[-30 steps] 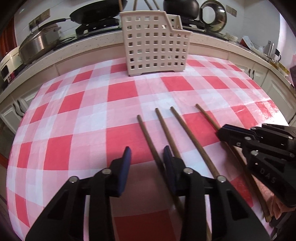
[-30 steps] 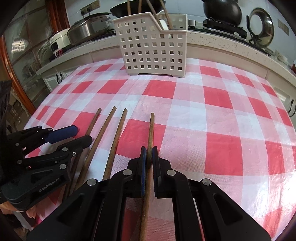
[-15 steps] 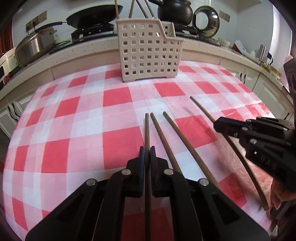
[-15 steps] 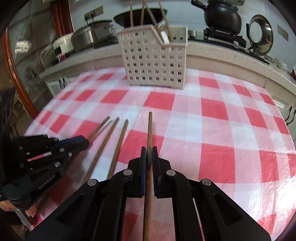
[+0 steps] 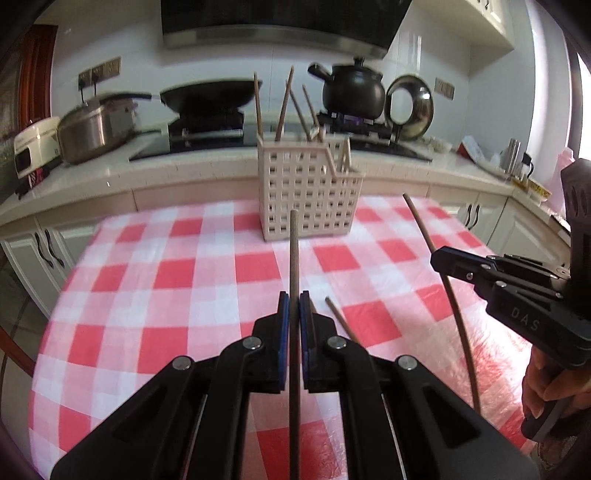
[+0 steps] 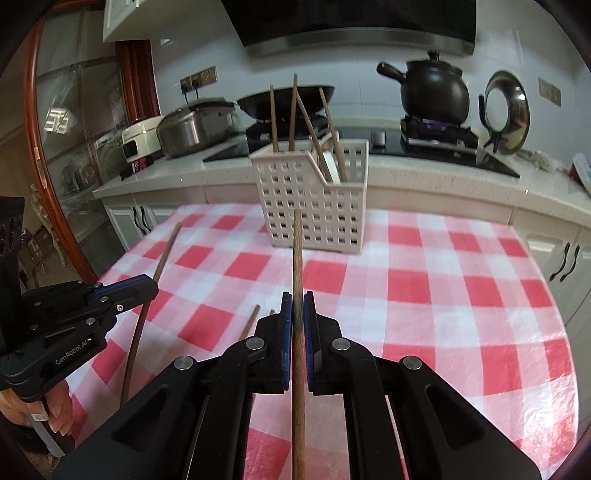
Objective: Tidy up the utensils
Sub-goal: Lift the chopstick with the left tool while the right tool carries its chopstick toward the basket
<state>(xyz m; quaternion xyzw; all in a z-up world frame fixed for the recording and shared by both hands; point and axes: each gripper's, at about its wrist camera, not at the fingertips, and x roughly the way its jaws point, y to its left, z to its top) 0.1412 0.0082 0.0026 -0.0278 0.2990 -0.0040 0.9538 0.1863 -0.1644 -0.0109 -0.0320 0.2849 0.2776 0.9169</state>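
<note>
A chopstick (image 5: 293, 258) is clamped lengthwise in the left claw (image 5: 294, 314), another (image 6: 296, 258) in the right claw (image 6: 297, 314) (both aimed at the holder (image 5: 308, 192), upper centre).

Ahead of the gripper, past the table (image 5: 122, 288) with its red-and-white checked cloth, a pale counter (image 5: 207, 166) runs along a white tiled wall (image 5: 136, 48). On it stand a hob (image 5: 207, 129) with a black wok (image 5: 210, 94), a black pot (image 6: 434, 88), a steel cooker (image 5: 94, 127) and an upright lid (image 6: 508, 110). A hood (image 6: 354, 26) hangs above. White cupboards (image 5: 40, 251) sit below. Far left, a glass door in a red-brown frame (image 6: 40, 155). Daylight glares far right.
</note>
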